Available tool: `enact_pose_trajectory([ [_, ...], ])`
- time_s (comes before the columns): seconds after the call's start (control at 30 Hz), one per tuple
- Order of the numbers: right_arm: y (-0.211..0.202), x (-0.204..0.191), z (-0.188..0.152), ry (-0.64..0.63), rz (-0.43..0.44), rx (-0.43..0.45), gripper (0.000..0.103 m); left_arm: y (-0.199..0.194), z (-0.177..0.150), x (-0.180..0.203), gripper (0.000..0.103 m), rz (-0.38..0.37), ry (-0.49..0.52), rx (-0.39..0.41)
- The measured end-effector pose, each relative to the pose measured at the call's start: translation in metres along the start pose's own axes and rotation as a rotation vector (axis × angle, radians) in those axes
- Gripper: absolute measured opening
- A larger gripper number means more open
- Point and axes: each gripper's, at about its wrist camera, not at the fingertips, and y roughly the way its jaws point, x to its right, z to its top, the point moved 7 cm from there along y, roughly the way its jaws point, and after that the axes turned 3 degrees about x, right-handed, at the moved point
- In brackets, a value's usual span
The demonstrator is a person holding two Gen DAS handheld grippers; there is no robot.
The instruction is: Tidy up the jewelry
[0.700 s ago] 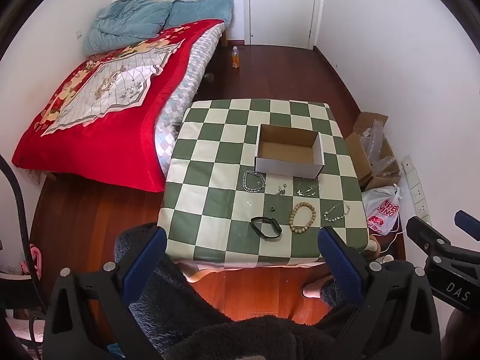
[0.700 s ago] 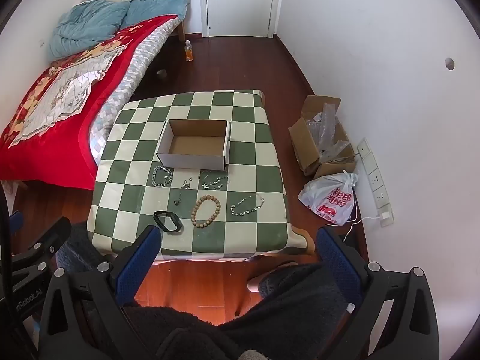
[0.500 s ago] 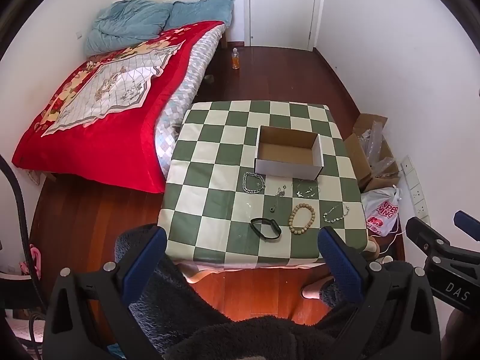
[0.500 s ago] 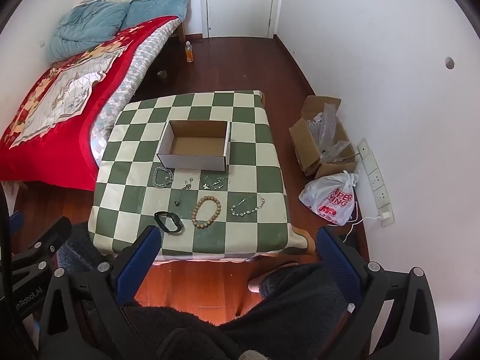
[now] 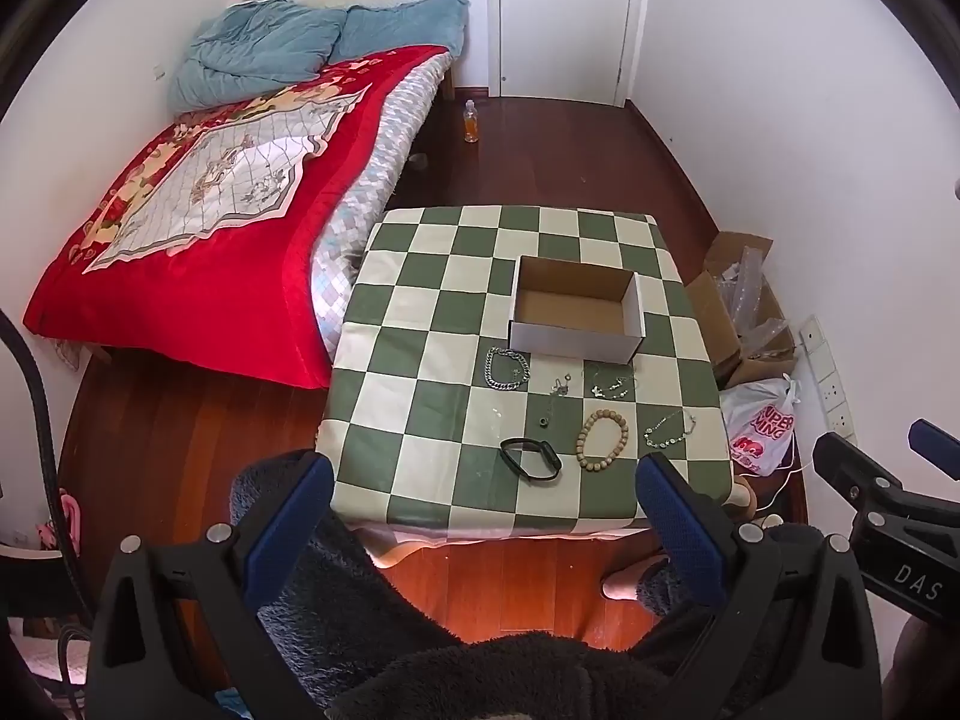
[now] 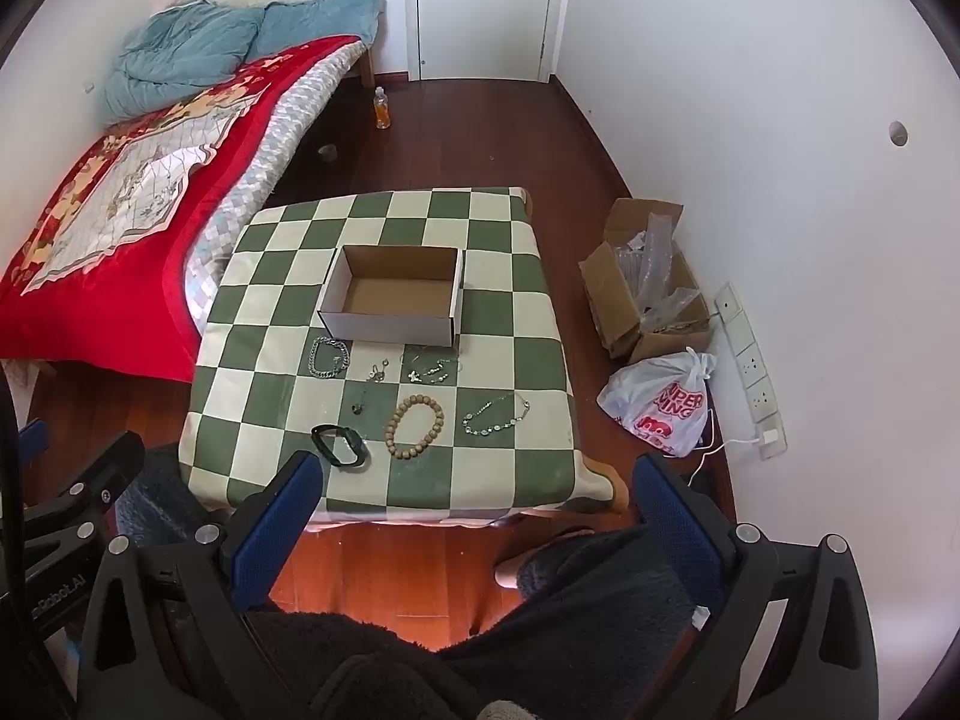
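- Jewelry lies spread on the near half of the table (image 5: 420,324), which carries a green-and-cream checkered cloth.
- Open cardboard box (image 5: 576,315): sits near the table centre, behind the jewelry, interior bare.
- Silver chain bracelet (image 5: 507,369): just in front of the box's left corner, resting on the cloth.
- Small pendant pieces (image 5: 561,387): right of the chain; detail too small to tell.
- Thin silver chain (image 5: 612,387): right of the pendant pieces, in front of the box's right part.
- Small dark ring (image 5: 544,423): between the pendant pieces and the black band.
- Black band (image 5: 531,461): nearest the table's front edge, left of the beads.
- Wooden bead bracelet (image 5: 602,441): a closed loop, just right of the black band.
- Crystal link bracelet (image 5: 669,429): right of the beads, near the table's right edge.
- Left gripper (image 5: 483,516): jaws spread wide, holding nothing, raised in front of the table above the person's lap, well apart from all jewelry.
- Right gripper (image 6: 474,504): jaws likewise spread wide and holding nothing, in front of the table's near edge.
- Surroundings: bed with red blanket (image 5: 210,228) left of the table; white plastic bag (image 6: 666,405) and a carton of packing material (image 6: 642,288) on the floor at right; bottle (image 5: 471,120) near the door.
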Motion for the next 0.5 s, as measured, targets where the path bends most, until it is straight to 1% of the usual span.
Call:
enact_pose_trajectory([
  [0.03, -0.001, -0.003, -0.001, -0.005, 0.0, 0.004, 0.103, -0.001, -0.001, -0.004, 0.103, -0.005, -0.003, 0.0],
  [0.17, 0.0, -0.001, -0.001, -0.006, 0.003, 0.001, 0.103, 0.001, 0.002, -0.002, 0.103, -0.004, -0.003, -0.005],
  [0.2, -0.001, -0.001, -0.001, -0.007, 0.003, 0.001, 0.103, -0.006, -0.002, -0.006, 0.103, -0.007, -0.006, 0.002],
  [0.5, -0.002, 0.001, 0.001, -0.007, 0.005, -0.002, 0.103, -0.011, 0.007, -0.004, 0.103, -0.007, -0.007, 0.004],
])
